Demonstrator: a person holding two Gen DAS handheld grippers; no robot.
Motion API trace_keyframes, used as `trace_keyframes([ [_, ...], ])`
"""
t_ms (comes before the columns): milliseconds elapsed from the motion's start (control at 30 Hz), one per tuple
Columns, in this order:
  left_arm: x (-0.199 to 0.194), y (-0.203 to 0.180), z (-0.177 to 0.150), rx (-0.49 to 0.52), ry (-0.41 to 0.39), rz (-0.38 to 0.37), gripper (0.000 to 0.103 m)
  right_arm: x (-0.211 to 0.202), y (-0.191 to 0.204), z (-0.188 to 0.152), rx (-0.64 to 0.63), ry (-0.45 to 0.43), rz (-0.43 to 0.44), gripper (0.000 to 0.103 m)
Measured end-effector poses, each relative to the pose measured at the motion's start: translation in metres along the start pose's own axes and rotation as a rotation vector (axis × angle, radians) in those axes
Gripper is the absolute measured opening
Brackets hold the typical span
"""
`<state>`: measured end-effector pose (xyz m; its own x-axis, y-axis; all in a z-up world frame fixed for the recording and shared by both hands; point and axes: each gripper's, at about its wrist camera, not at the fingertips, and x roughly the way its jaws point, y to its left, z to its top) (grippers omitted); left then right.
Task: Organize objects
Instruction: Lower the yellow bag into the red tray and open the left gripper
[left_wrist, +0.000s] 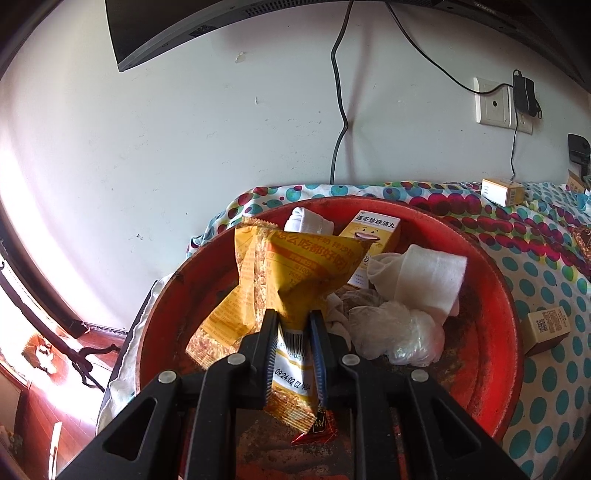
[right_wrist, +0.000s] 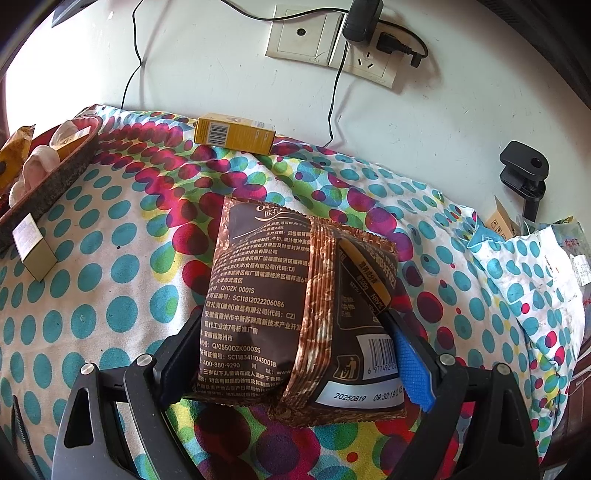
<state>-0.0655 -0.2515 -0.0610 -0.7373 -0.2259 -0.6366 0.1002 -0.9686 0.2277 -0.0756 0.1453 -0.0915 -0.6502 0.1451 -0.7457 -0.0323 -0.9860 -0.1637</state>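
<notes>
Snack packets were what both grippers had hold of. The left gripper pinched a yellow packet by its lower end, fingers pressed close on the barcode strip, and the packet stood up over the red basin. That basin was crowded: a yellow medicine box leaned against the far wall, rolled white cloths lay to the right, a crumpled clear plastic bag sat just beside the gripper, and a small red wrapper lay under the packet's tail. Open room showed only along the basin's near right floor. The basin's rim ran close to the desk's left edge, where the polka-dot cloth dropped away toward the wooden floor.

The right gripper clamped a brown packet across its width, one finger on each side, the blue pad against the right edge. It hung above the polka-dot cloth, with free cloth to its left. A small pale box stood just beside the basin, and a yellow carton lay far back against the wall.
</notes>
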Motion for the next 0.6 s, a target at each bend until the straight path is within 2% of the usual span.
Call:
trace_keyframes([
  [200, -0.003, 0.001, 0.003, -0.014, 0.002, 0.009, 0.019, -0.001, -0.005, -0.003, 0.000, 0.002, -0.004, 0.091],
  [233, -0.004, 0.001, 0.003, -0.012, 0.003, 0.010, 0.019, -0.003, -0.021, -0.009, 0.000, 0.002, -0.003, 0.091],
  [267, -0.004, 0.001, 0.002, -0.010, 0.002, 0.010, 0.019, -0.001, -0.008, -0.004, -0.001, 0.002, -0.005, 0.091],
  [433, -0.010, 0.003, 0.005, -0.018, -0.005, 0.013, 0.023, -0.001, -0.008, -0.005, 0.000, 0.004, -0.007, 0.091],
  [467, -0.012, 0.004, 0.007, -0.021, -0.012, 0.012, 0.025, 0.000, -0.003, -0.003, -0.001, 0.004, -0.008, 0.091],
  [600, -0.022, 0.005, 0.011, -0.031, -0.039, 0.002, 0.032, -0.002, -0.021, -0.009, 0.000, 0.005, -0.009, 0.091],
])
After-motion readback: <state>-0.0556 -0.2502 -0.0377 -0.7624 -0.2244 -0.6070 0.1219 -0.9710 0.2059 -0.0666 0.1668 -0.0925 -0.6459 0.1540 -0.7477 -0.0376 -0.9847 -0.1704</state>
